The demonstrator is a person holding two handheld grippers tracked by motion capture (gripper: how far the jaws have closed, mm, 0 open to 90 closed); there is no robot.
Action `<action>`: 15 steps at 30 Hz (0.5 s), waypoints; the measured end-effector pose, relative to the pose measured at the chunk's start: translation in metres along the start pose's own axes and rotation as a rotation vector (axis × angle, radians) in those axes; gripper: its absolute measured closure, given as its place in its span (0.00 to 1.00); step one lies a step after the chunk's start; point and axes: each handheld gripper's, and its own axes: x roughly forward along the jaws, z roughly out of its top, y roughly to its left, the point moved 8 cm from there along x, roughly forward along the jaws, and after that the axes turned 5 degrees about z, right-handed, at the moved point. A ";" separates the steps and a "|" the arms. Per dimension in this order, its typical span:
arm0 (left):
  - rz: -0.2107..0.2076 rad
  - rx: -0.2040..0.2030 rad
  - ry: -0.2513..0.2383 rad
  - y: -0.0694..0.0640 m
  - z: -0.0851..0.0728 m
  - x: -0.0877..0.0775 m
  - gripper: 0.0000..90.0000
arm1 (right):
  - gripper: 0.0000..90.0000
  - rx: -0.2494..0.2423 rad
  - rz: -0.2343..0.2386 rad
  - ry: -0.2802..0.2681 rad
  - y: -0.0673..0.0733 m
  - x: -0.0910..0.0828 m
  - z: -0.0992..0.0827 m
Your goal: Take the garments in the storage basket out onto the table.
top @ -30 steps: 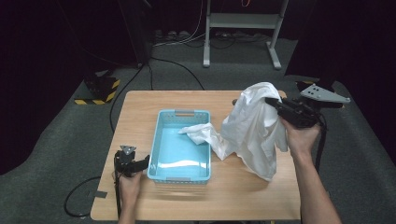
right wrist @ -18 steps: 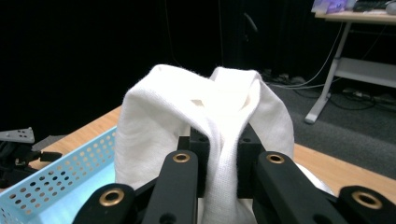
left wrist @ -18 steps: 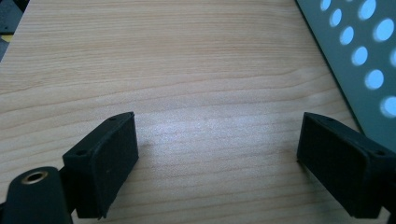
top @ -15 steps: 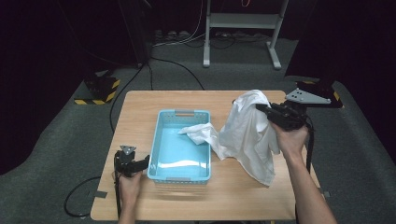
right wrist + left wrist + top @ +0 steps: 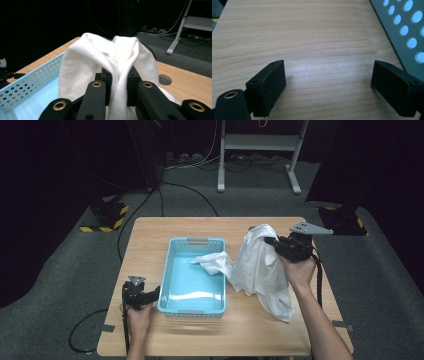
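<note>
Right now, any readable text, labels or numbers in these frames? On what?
None readable.
Basket: no label or brand visible.
Cloth: plain white, no print or tag showing.
Right gripper and left gripper: no markings.
Yellow-black striped floor block: a hazard pattern, no words.

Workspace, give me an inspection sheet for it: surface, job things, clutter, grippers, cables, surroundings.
Surface: wooden table, bare wood around the things.
Job's things: blue basket left of centre, one corner of the white cloth draped over its right rim; the rest of the cloth hangs from the raised right gripper down to the table.
Clutter: nothing seen.
Grippers: left gripper open, low by the basket's near left corner, holding nothing; right gripper shut on the cloth.
Cables: one trails from each gripper; more run across the floor behind the table.
Surroundings: grey floor, dark room, white stand at the back, yellow-black striped block on the left.
</note>
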 end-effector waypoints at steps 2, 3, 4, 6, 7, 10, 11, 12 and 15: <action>0.000 0.000 0.000 0.000 0.000 0.000 0.14 | 0.91 -0.001 0.002 0.009 0.001 0.005 -0.005; 0.000 -0.001 0.000 0.000 0.000 0.000 0.14 | 0.90 -0.003 0.004 0.014 0.002 0.007 -0.007; 0.000 0.000 0.000 0.000 0.000 0.000 0.14 | 0.90 -0.005 0.003 0.019 0.002 0.009 -0.010; -0.001 -0.001 0.000 0.000 0.000 0.000 0.14 | 0.90 -0.004 0.003 0.025 0.003 0.011 -0.013; -0.001 -0.002 -0.001 0.000 0.000 0.000 0.14 | 0.90 -0.005 0.002 0.029 0.003 0.014 -0.015; -0.002 -0.002 -0.001 0.000 0.000 0.000 0.14 | 0.90 0.000 0.003 0.041 0.003 0.021 -0.023; -0.001 -0.003 -0.002 0.000 0.000 0.000 0.14 | 0.90 0.004 0.004 0.049 0.003 0.025 -0.028; 0.000 0.000 0.000 0.000 0.000 0.000 0.14 | 0.90 0.006 0.007 0.057 0.003 0.028 -0.031; -0.001 -0.001 0.000 0.000 0.000 0.000 0.14 | 0.90 -0.013 0.007 0.088 0.006 0.036 -0.039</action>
